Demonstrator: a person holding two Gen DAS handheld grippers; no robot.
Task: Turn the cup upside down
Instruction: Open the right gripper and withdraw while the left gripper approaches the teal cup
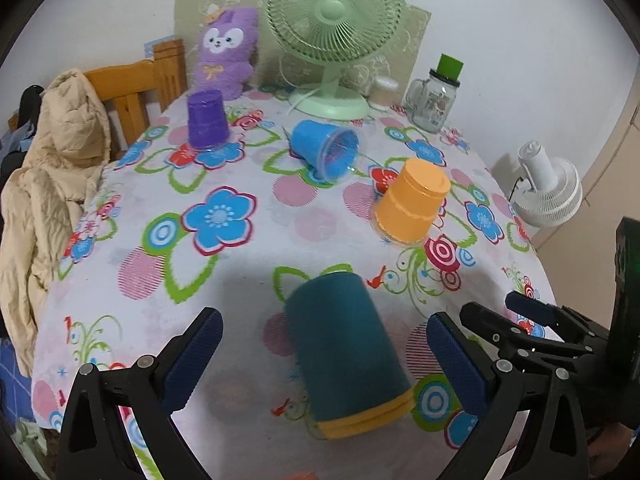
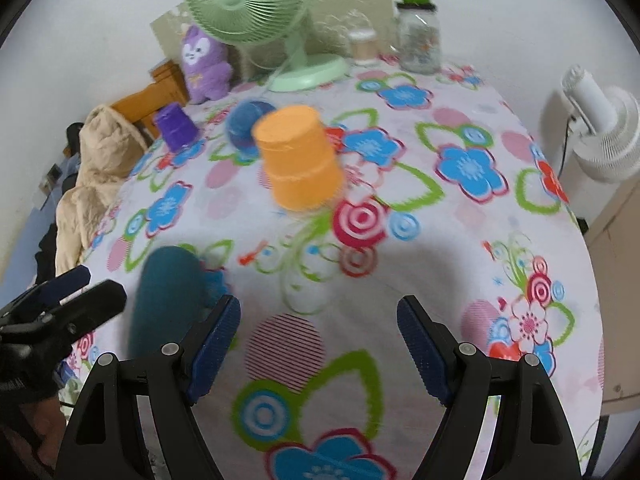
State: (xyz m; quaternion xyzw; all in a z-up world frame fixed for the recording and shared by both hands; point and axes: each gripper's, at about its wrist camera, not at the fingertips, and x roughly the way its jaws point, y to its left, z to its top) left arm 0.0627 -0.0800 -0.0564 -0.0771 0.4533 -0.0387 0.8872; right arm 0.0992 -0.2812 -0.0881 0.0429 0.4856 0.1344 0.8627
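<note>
A teal cup [image 1: 346, 350] with a yellow rim stands upside down on the flowered tablecloth, between the open fingers of my left gripper [image 1: 324, 354], untouched. It also shows blurred in the right wrist view [image 2: 166, 300]. An orange cup [image 1: 412, 202] stands upside down further back; it also shows in the right wrist view [image 2: 300, 160]. A blue cup [image 1: 326, 150] lies on its side, mouth toward me. A purple cup [image 1: 207, 119] stands upside down at the back left. My right gripper [image 2: 320, 350] is open and empty over the cloth, right of the teal cup.
A green desk fan [image 1: 334, 32], a purple plush toy [image 1: 228, 52], a small white cup [image 1: 384, 92] and a glass jar [image 1: 434, 98] with a green lid stand along the back. A beige jacket [image 1: 52, 184] hangs on a wooden chair at left. A white fan [image 1: 548, 188] is beyond the right table edge.
</note>
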